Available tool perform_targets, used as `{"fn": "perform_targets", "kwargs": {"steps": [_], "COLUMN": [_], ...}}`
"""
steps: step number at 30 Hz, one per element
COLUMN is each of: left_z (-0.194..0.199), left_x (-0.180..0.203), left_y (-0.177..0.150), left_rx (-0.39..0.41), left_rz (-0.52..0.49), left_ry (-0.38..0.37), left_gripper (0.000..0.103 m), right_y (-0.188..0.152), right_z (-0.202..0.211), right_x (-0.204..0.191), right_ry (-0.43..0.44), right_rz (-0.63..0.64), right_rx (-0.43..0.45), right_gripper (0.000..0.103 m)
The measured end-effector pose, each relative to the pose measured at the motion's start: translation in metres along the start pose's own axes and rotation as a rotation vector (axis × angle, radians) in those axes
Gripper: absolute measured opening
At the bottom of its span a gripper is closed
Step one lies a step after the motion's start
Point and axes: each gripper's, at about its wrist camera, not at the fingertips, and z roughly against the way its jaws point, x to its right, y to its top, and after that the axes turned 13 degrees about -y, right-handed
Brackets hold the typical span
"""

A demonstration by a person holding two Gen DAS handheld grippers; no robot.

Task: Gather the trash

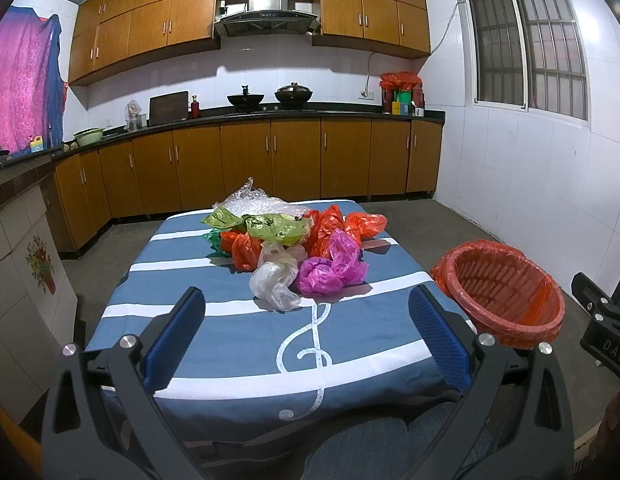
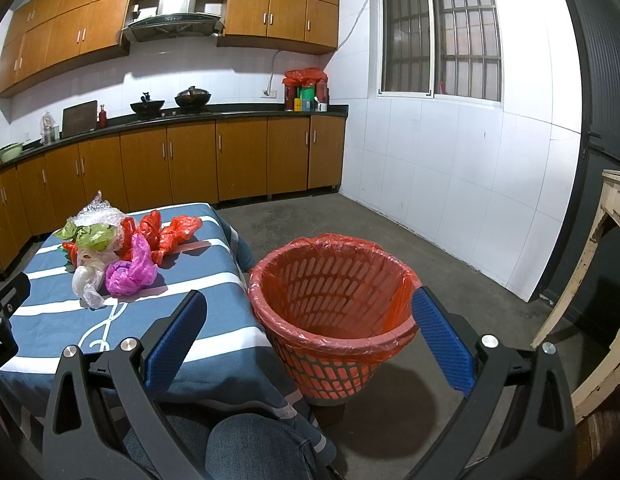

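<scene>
A pile of crumpled plastic bags lies on the blue striped table (image 1: 230,332): a white bag (image 1: 275,282), a magenta bag (image 1: 332,268), orange bags (image 1: 334,226), a green bag (image 1: 270,226) and bubble wrap (image 1: 262,204). The pile also shows in the right wrist view (image 2: 118,252). An orange basket with an orange liner (image 2: 334,300) stands on the floor right of the table; it also shows in the left wrist view (image 1: 506,292). My left gripper (image 1: 306,304) is open and empty, short of the pile. My right gripper (image 2: 310,312) is open and empty, in front of the basket.
Kitchen cabinets and a counter (image 1: 270,116) with woks run along the far wall. A white tiled wall with a window (image 2: 442,36) is on the right. A wooden table leg (image 2: 590,280) stands at the far right. The floor is bare concrete (image 2: 390,220).
</scene>
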Motion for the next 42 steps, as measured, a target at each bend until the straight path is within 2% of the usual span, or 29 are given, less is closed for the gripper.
{"fn": "perform_targets", "kwargs": {"steps": [34, 39, 42], "left_z": [0.001, -0.014, -0.011], "left_x": [0.0, 0.007, 0.0], "left_y": [0.0, -0.015, -0.01], "left_rx": [-0.007, -0.011, -0.015], "left_rz": [0.002, 0.005, 0.008], "left_ry": [0.0, 0.001, 0.003], "left_gripper": [0.099, 0.099, 0.099], "right_y": [-0.001, 0.001, 0.0], "right_z": [-0.003, -0.004, -0.008], "right_x": [0.0, -0.003, -0.006], "right_ry": [0.001, 0.001, 0.001], "right_rz": [-0.001, 0.0, 0.002], "right_rx": [-0.004, -0.007, -0.008], "right_gripper": [0.101, 0.101, 0.101]}}
